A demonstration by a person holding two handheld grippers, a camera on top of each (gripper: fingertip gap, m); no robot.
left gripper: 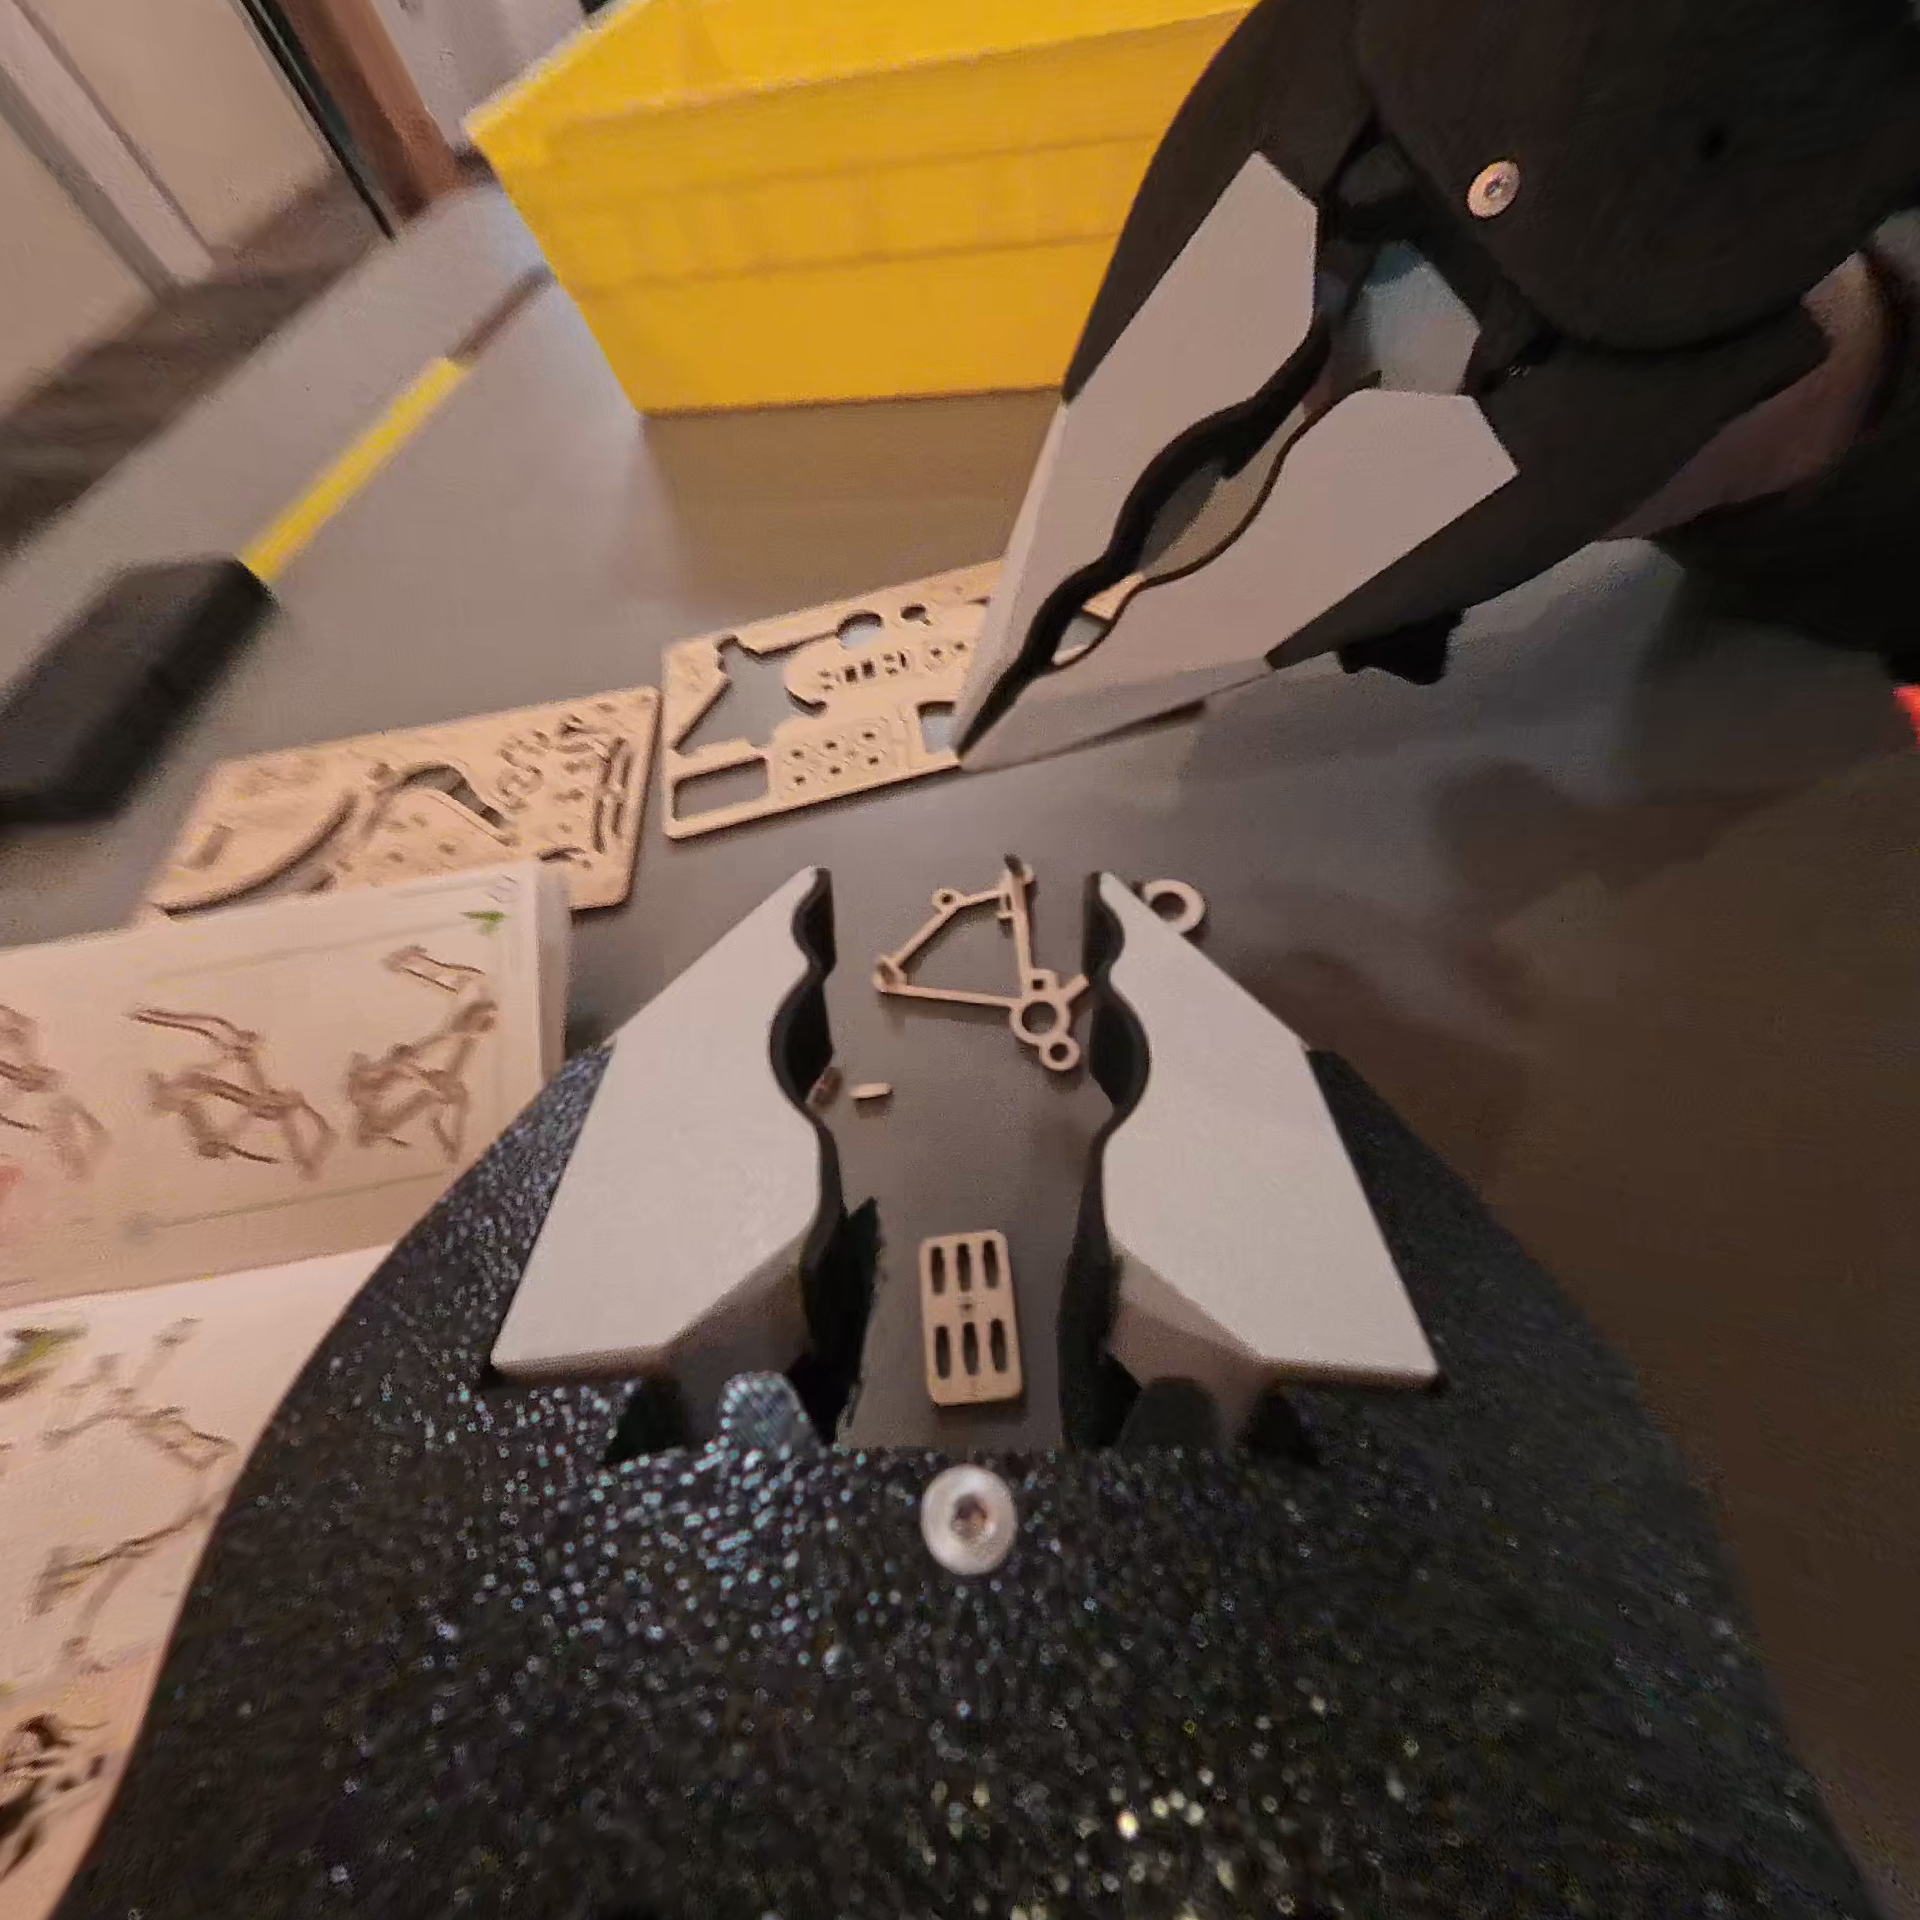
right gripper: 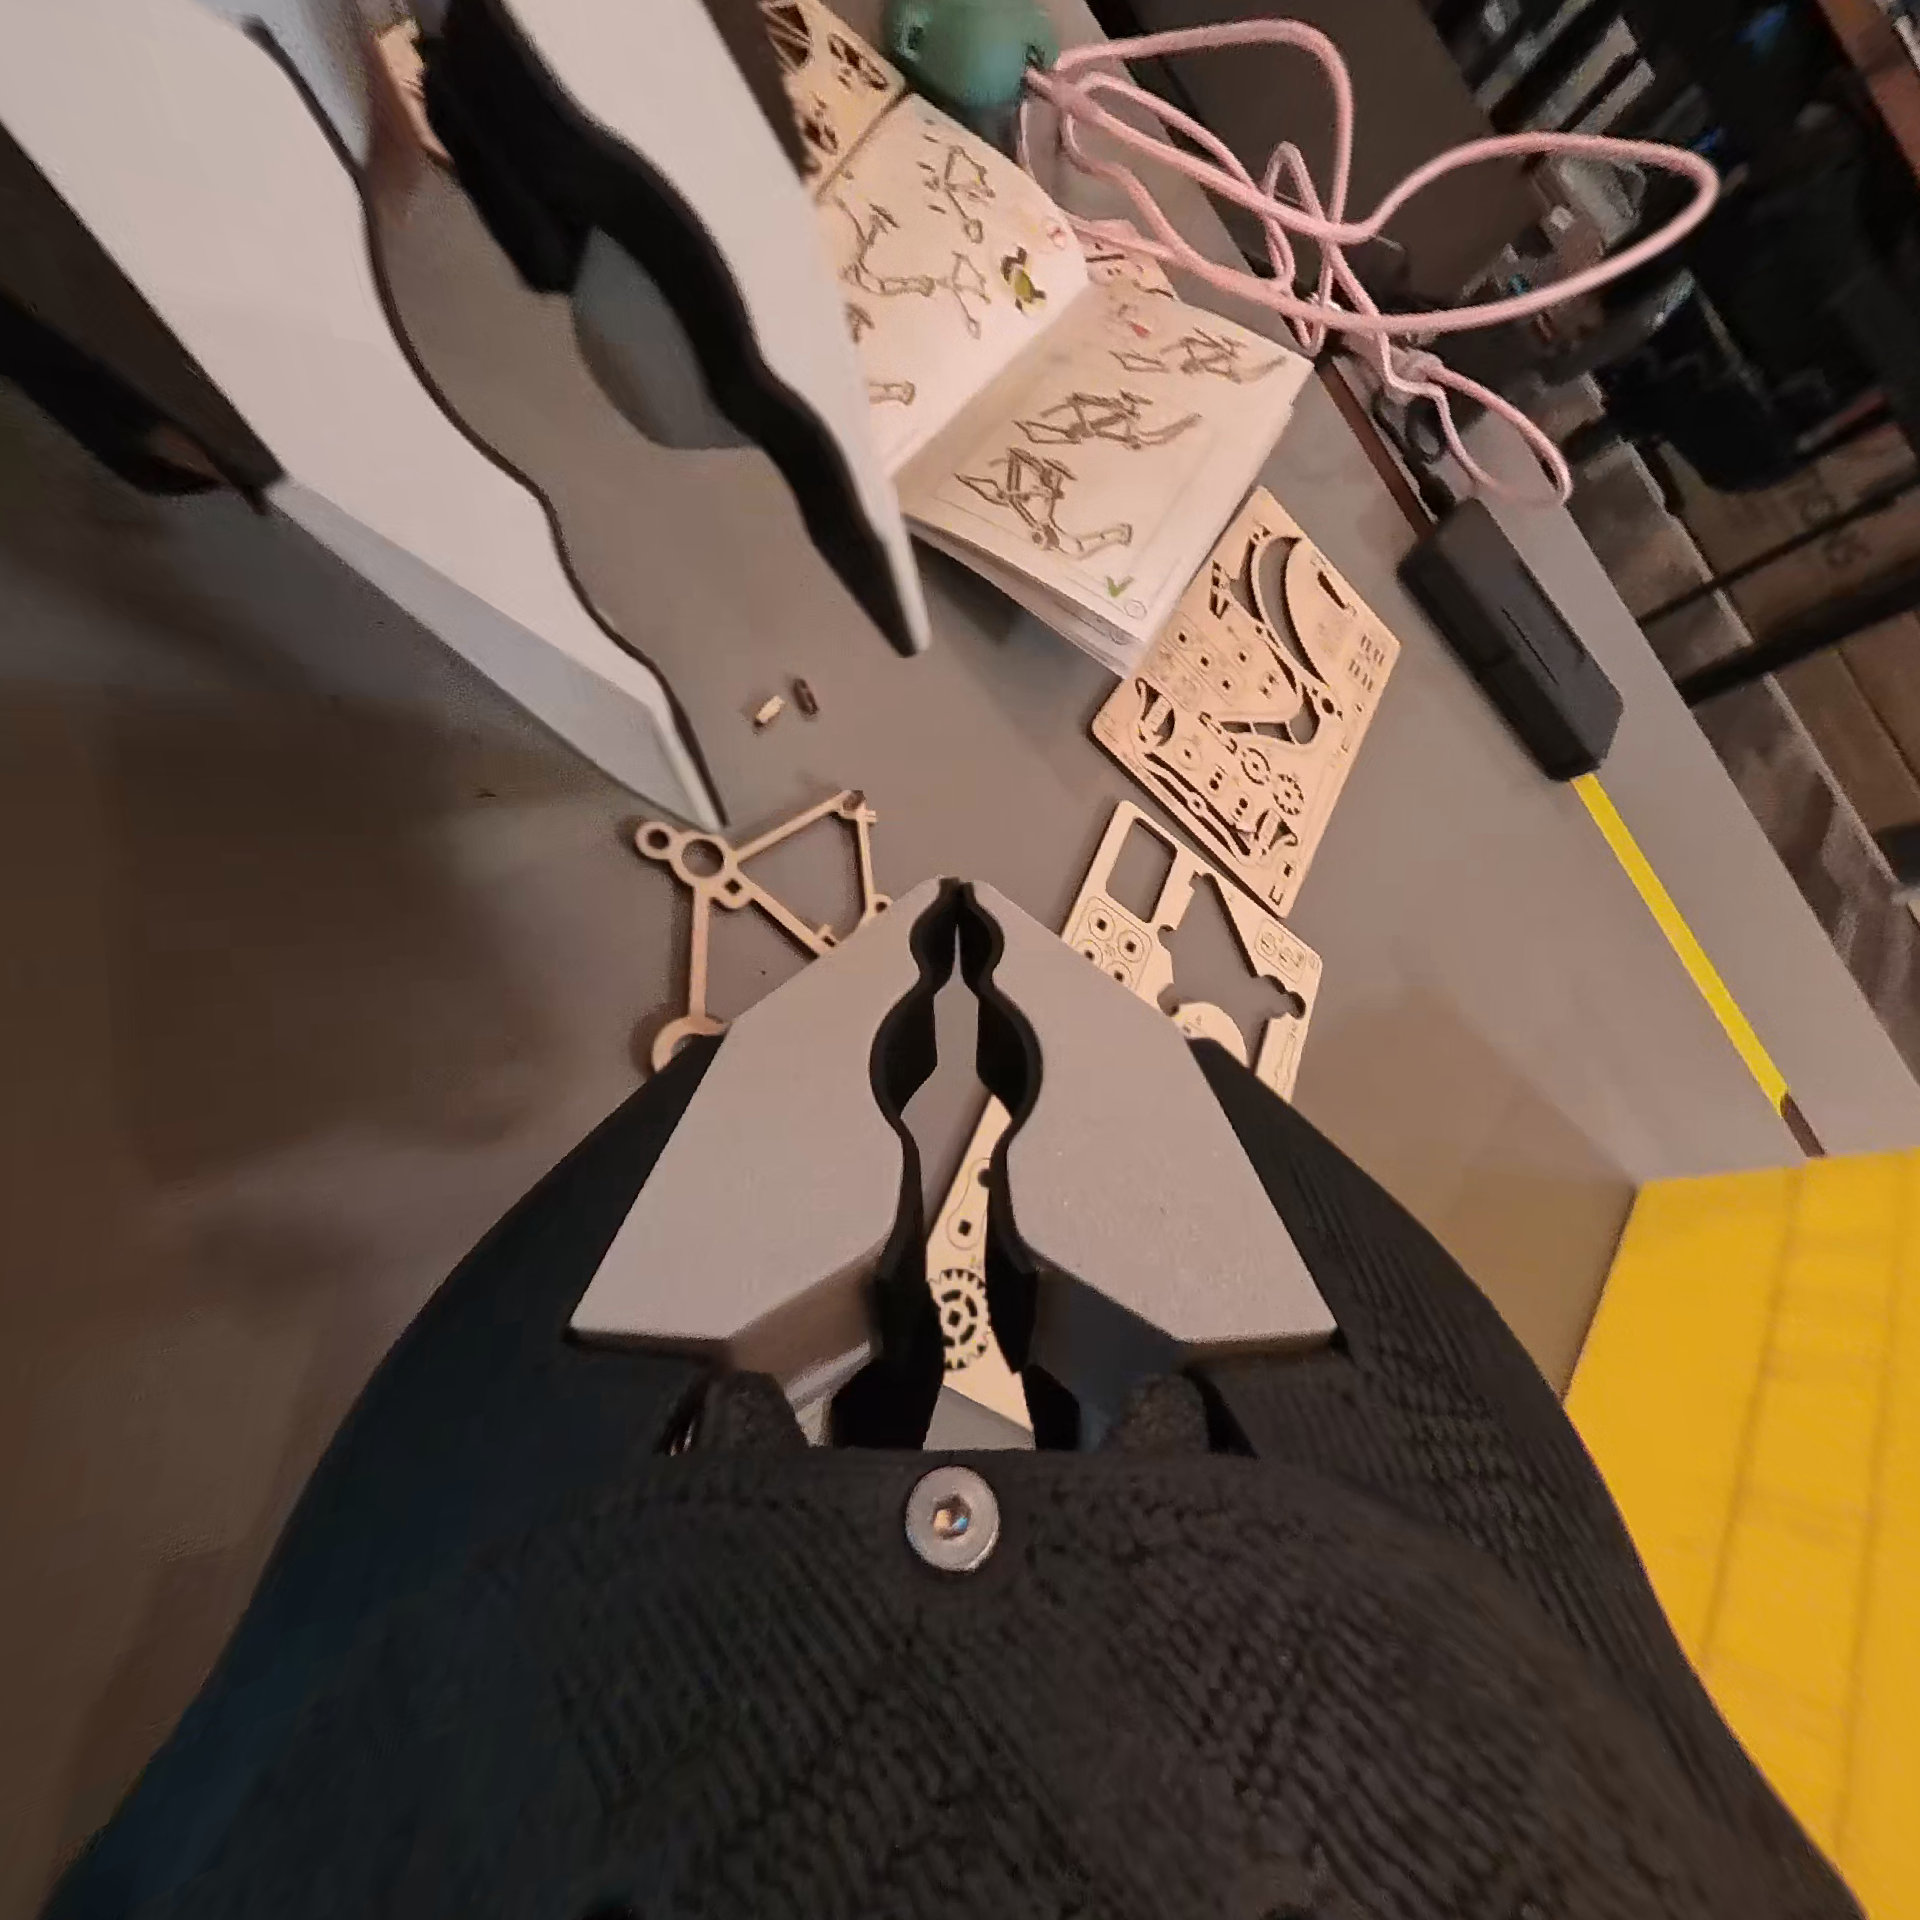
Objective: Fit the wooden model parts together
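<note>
Moment of approach, before any joint is made. My left gripper hovers with its grey fingers spread apart and nothing between the pads; directly below the gap lies the pale, thin, triangular wooden frame piece with ringed corners, flat on the dark grey table. My right gripper has its fingertips closed together, with no part seen pinched at the tips. Nearer my left wrist, between the finger bases, rests a small slotted rectangular wooden plate, and beside my left finger lie two tiny wooden pegs. In my judgement the step in hand is picking up the frame; the next move calls for lowering and closing on one thin strut without snapping it. Left of my left gripper sit two pale laser-cut wooden sheets and an open white instruction booklet; ahead stands a yellow plastic bin. My right gripper crowds the far side of the frame and may obstruct lifting.
</note>
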